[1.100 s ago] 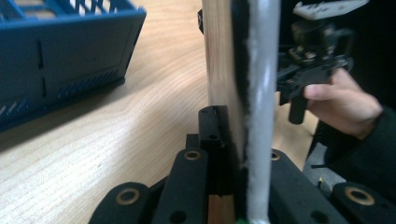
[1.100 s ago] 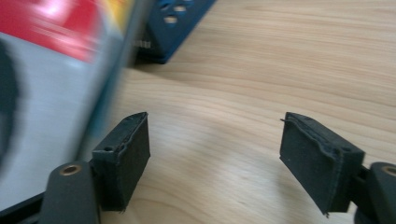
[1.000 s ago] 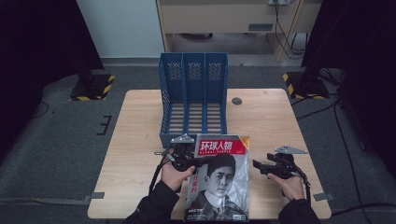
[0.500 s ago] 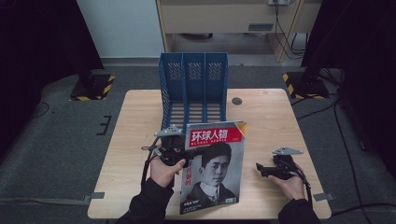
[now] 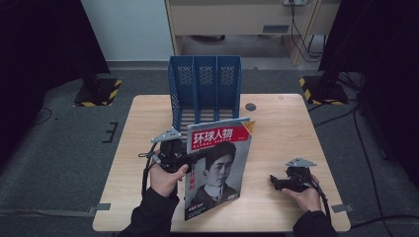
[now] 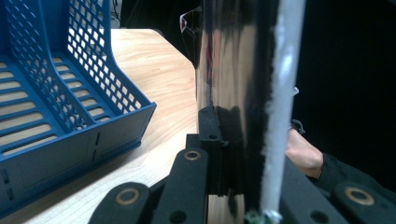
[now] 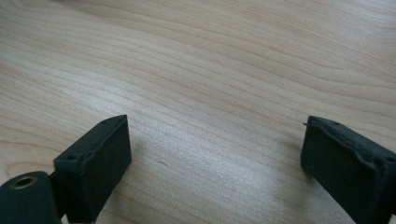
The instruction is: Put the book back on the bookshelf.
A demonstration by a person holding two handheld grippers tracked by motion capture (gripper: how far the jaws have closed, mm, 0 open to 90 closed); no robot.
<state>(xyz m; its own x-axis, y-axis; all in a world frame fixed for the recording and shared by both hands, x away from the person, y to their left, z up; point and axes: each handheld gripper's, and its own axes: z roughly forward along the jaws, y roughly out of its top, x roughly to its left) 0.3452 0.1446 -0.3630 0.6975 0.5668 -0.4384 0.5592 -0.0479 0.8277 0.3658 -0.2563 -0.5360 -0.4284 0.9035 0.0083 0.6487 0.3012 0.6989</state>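
Change: our left gripper (image 5: 184, 159) has raised the clamped magazine (image 5: 217, 168) upright before the blue file rack (image 5: 205, 89) | right gripper (image 5: 276, 181) has just been opening, jaws wide, empty | next: slotting, we judge.

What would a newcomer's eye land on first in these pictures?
The magazine with a red masthead and a portrait cover, lifted off the table's near middle, clamped at its left edge by the left hand-held gripper. Behind it, at the far edge of the wooden table, stands a blue three-slot file rack. At the right, the right hand-held gripper rests low over bare wood, jaws wide and just opening, nothing between them.
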